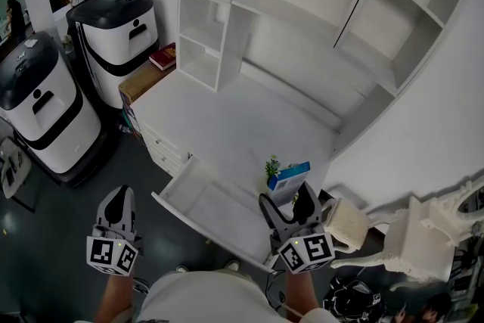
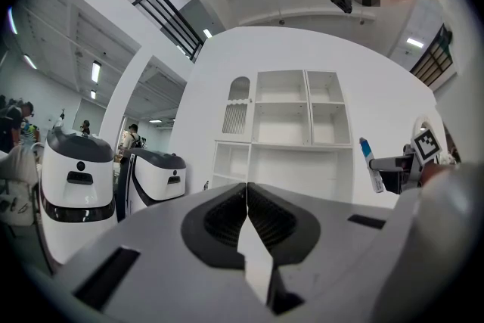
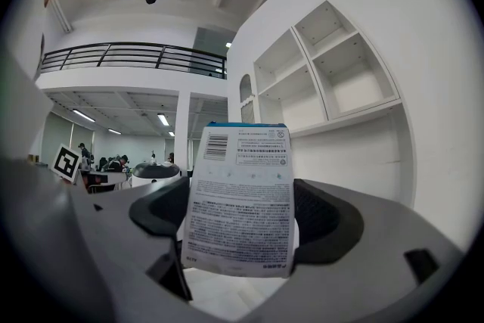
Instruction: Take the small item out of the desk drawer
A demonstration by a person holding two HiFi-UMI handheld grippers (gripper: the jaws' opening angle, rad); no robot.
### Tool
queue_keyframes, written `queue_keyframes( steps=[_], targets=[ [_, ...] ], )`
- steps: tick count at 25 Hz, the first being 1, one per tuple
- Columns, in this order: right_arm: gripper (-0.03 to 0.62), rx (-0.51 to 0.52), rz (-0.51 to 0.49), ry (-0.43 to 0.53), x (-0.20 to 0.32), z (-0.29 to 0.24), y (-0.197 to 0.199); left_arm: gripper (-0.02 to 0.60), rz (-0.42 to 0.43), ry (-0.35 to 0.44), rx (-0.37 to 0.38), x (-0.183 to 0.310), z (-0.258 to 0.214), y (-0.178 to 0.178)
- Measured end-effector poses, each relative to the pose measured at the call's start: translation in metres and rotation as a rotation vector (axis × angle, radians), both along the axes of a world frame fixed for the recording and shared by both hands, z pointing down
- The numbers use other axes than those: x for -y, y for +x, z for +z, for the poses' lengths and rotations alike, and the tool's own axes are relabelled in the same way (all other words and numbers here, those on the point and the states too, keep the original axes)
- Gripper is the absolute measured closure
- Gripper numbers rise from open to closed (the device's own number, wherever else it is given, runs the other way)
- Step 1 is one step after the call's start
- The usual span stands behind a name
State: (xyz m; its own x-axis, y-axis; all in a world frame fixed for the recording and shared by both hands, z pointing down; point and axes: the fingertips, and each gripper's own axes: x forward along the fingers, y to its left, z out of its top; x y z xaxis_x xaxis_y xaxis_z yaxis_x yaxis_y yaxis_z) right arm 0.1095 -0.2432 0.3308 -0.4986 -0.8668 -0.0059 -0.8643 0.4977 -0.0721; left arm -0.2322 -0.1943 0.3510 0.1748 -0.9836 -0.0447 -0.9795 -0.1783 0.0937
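The white desk (image 1: 227, 125) has its top drawer (image 1: 215, 209) pulled open, and its inside looks bare. My right gripper (image 1: 287, 198) hangs over the drawer's right end, shut on a small blue-and-white box (image 1: 286, 179) with a green plant picture. In the right gripper view the box (image 3: 240, 200) stands upright between the two dark pads, printed back side facing the camera. My left gripper (image 1: 117, 198) is left of the drawer over the dark floor, its jaws shut with nothing in them (image 2: 246, 190). The left gripper view also catches the box (image 2: 367, 163) edge-on.
White shelving (image 1: 302, 11) rises behind the desk. Two white-and-black machines (image 1: 41, 106) (image 1: 117, 34) stand at the left. A red book (image 1: 162, 56) lies on a brown cabinet. A white chair (image 1: 412, 234) and a beige cushion (image 1: 348, 223) are at the right.
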Motion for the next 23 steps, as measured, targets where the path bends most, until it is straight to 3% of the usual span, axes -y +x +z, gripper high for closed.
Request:
queue_keyframes(
  steps=[23],
  targets=[
    [0.149, -0.021, -0.027, 0.006, 0.007, 0.002, -0.013, 0.565, -0.024, -0.002, -0.008, 0.0, 0.005, -0.006]
  ],
)
